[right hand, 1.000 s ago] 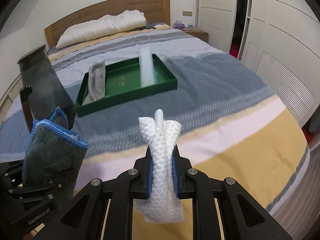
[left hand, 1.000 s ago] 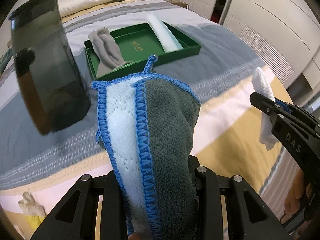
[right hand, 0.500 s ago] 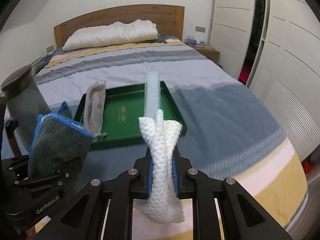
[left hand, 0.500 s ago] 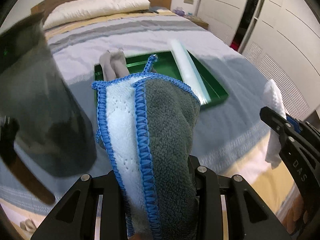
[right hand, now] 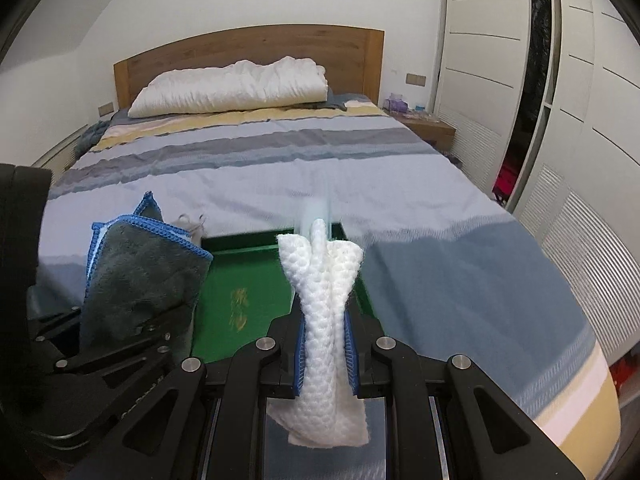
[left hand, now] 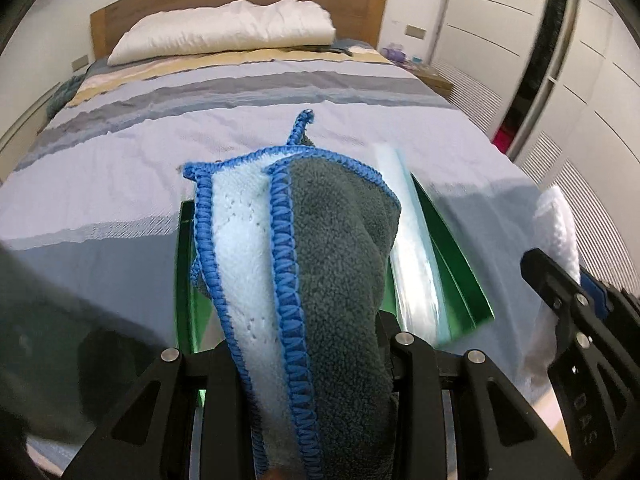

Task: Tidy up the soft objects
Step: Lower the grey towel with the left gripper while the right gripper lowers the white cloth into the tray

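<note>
Your grey towel (left hand: 340,264) has blue stitched edging; your cloth (right hand: 324,320) is white and waffled; tray (right hand: 244,280) green; bedspread (right hand: 280,160) striped.

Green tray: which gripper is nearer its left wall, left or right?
Left. The left gripper, shut on the grey towel, is by the green tray's left wall. The right gripper, shut on the white cloth, is toward its right side.

Striped bedspread (right hand: 280,168) w/ white pillow (right hand: 228,86) by wooden headboard (right hand: 248,46) — white wardrobe doors (right hand: 600,100) rt.
</note>
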`<action>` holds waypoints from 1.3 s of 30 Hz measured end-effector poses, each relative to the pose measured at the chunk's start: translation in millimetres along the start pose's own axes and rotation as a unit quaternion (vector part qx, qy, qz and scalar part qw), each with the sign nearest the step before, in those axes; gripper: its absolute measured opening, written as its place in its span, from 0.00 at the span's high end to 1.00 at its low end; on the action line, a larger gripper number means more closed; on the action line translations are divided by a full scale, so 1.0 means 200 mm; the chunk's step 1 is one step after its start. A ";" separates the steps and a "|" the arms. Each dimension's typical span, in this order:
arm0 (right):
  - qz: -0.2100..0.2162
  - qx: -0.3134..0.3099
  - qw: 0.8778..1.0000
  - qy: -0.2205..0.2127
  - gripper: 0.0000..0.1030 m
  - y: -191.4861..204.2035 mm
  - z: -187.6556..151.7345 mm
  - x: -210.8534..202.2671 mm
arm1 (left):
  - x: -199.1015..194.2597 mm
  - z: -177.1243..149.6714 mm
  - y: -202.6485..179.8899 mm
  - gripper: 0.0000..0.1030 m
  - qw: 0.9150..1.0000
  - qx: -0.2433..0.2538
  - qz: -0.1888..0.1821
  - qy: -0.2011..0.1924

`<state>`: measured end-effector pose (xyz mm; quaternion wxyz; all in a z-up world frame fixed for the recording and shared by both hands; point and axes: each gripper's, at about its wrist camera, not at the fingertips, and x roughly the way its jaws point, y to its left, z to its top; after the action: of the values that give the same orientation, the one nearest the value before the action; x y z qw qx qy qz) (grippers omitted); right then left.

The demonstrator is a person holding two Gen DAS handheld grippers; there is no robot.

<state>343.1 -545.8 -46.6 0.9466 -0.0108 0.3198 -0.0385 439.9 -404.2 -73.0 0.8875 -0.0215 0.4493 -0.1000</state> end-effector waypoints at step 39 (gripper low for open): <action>-0.011 -0.058 0.997 0.052 0.85 0.03 0.16 0.76 | 0.48 0.00 -0.03 0.73 0.998 0.013 0.046 0.052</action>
<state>483.2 -552.5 -113.5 0.9260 -0.0669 0.3701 -0.0312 494.6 -427.9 -147.6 0.8667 0.0155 0.4941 -0.0660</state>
